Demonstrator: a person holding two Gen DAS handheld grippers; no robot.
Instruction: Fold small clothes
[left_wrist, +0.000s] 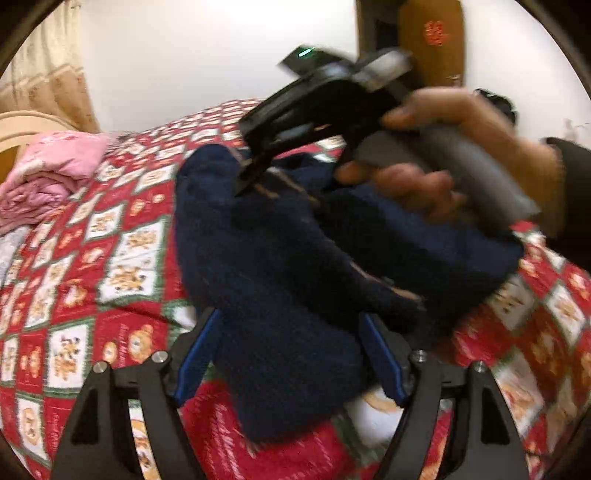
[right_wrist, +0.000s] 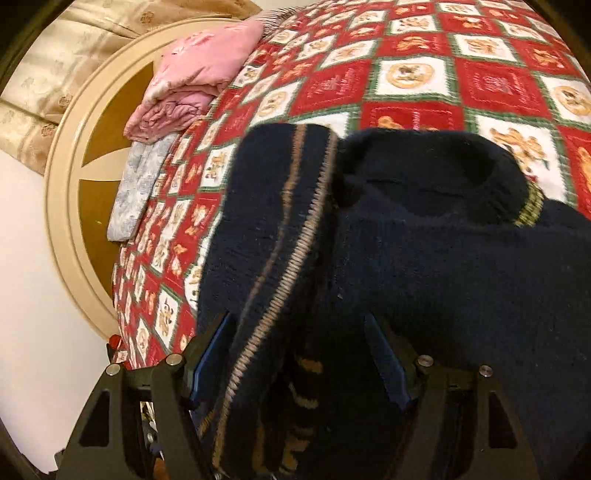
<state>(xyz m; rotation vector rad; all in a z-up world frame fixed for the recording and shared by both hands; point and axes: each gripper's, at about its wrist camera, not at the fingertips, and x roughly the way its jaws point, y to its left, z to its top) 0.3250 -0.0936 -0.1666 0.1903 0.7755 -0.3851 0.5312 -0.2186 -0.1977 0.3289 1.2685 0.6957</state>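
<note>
A navy knitted sweater (left_wrist: 295, 258) is being handled on a bed covered by a red, white and green patchwork quilt (left_wrist: 92, 258) printed with bears. The sweater is lying bunched near the middle of the quilt, its collar, edged in olive ribbing, showing in the right wrist view, and a tan-stitched seam is running down its turned-over part.

The left gripper (left_wrist: 291, 354) is being held low over the near end of the garment. Its blue-padded jaws are standing apart, with a fold of the knit lying between them; whether the pads are pressing on it cannot be told through the blur.

The right gripper (right_wrist: 299, 354) is being held over the sweater's seamed edge, jaws likewise apart with knit between them, and a firm clamp cannot be made out. From the left wrist view the same tool is being seen gripped by a hand (left_wrist: 443, 155) above the far side of the garment.

A folded pink cloth (right_wrist: 192, 81) is resting at the quilt's edge beside a cream headboard (right_wrist: 70, 206), well apart from the sweater.
</note>
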